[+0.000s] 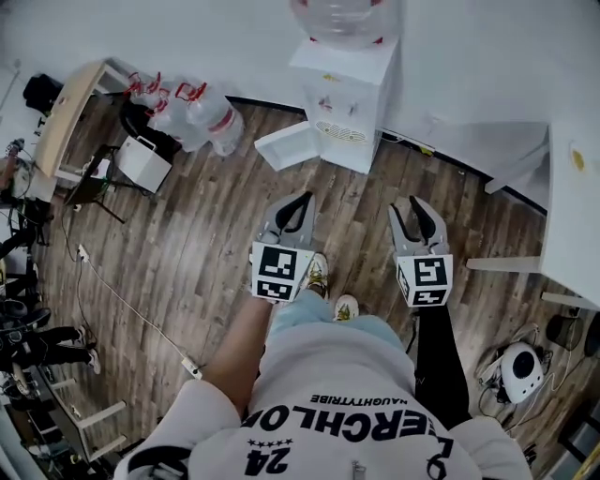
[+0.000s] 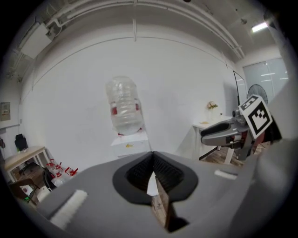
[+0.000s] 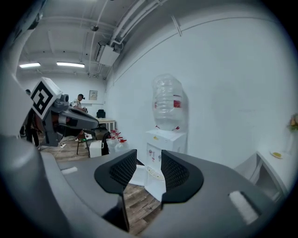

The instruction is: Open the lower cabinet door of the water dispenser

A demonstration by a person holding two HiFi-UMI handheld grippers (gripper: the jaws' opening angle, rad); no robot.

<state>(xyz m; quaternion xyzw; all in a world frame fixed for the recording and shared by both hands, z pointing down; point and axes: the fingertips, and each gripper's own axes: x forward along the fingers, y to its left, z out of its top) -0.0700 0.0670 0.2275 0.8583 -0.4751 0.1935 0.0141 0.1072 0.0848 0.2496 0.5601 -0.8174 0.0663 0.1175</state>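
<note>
**Tech 1:** Wood-plank floor (image 1: 206, 253) runs up to a white wall. Where is the unit?

**Tech 2:** From the person's position, the water dispenser (image 1: 345, 103) stands against the wall at 12 o'clock, with its bottle (image 1: 339, 19) on top. Spare bottles (image 1: 197, 117) lie at 10 o'clock.

**Tech 1:** And the lower cabinet door?

**Tech 2:** The lower cabinet door (image 1: 286, 145) stands swung out from the base of the cabinet toward its 9 o'clock side. Judged from that, the opening step looks complete.

**Tech 1:** Gripper status?

**Tech 2:** The left gripper (image 1: 302, 199) has its jaws together with nothing between them. The right gripper (image 1: 417, 204) has its jaws apart and empty; only the floor and the dispenser show through the gap. Both point toward 12 o'clock, well apart from the door, and neither touches it.

**Tech 1:** Next move?

**Tech 2:** Probably none on the door itself. Check that the door rests open without drifting back. If it needs more swing, bring one gripper to the door's free edge and push it toward 9 o'clock.
</note>
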